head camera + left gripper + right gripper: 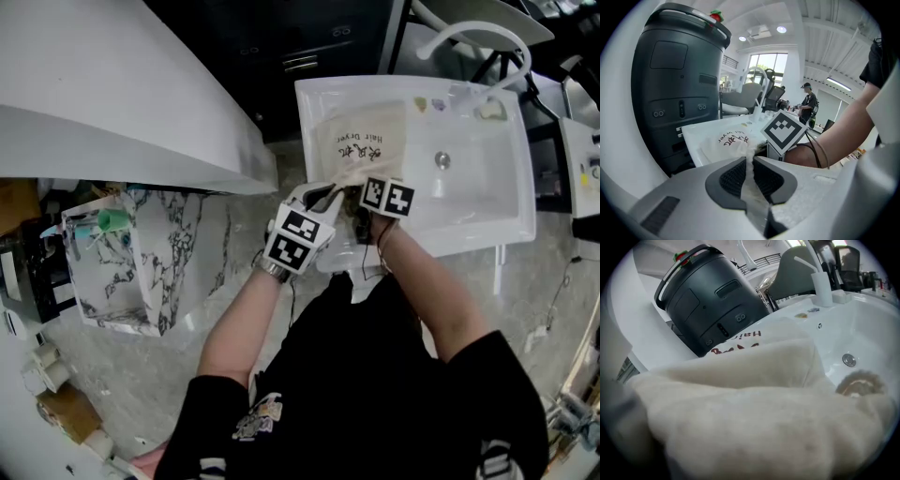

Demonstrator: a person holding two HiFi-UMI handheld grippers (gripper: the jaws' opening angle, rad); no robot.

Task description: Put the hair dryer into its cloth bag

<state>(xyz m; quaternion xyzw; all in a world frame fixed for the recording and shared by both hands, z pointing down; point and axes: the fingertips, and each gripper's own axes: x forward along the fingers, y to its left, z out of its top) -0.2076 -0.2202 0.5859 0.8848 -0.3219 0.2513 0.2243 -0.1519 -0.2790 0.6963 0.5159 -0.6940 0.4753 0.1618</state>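
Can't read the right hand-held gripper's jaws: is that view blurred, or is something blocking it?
Right gripper view: blocked; the cloth bag fills the lower frame, too close to focus, while the sink behind is sharp. Left gripper view: sharp, edges fisheye-bent, left hand-held gripper clearly pinching the bag.

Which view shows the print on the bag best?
Head view: the bag's print is whole and readable. Left gripper view shows it small, slanted; right gripper view, only part above a fold.
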